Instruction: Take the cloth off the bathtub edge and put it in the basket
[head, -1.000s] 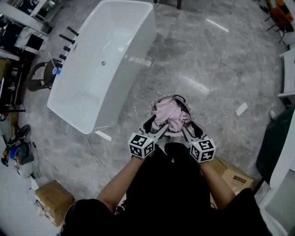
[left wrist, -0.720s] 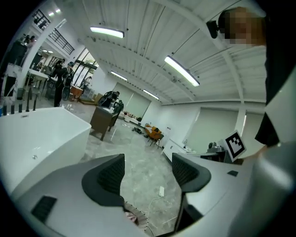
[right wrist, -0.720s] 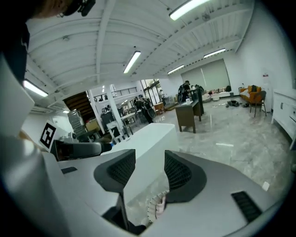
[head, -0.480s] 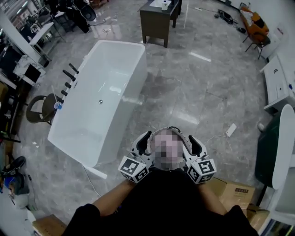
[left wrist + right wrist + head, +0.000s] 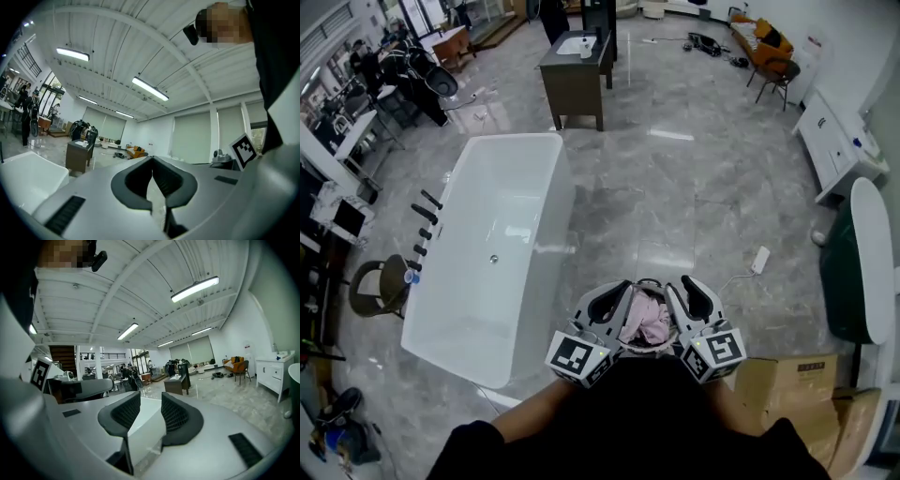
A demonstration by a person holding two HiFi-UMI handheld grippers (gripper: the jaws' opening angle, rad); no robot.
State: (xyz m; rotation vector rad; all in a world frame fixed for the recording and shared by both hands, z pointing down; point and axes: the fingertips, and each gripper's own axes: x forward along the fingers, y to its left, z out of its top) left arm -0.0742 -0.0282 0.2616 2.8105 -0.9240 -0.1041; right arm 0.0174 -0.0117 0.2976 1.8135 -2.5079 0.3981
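The pink cloth (image 5: 649,317) lies bunched inside the round basket (image 5: 648,282) on the floor just in front of me. The white bathtub (image 5: 567,216) stands to the left with a bare rim. Both grippers are held up close to my body, above the basket's two sides and apart from the cloth. My left gripper (image 5: 614,298) (image 5: 151,161) is shut, its tips meeting with nothing between them. My right gripper (image 5: 689,292) (image 5: 150,404) is closing, its pads still apart and nothing between them. Beyond them shows the tub (image 5: 146,420).
A dark vanity cabinet (image 5: 578,70) stands beyond the tub's far end. A chair (image 5: 380,286) is left of the tub. Cardboard boxes (image 5: 787,375) sit at my right, with a white power strip (image 5: 759,260) and its cable on the floor. A white cabinet (image 5: 834,141) lines the right wall.
Both grippers have drawn up and back from the basket, leaving the pink cloth inside. The left jaws have shut. My head has tilted up, so more of the room shows.
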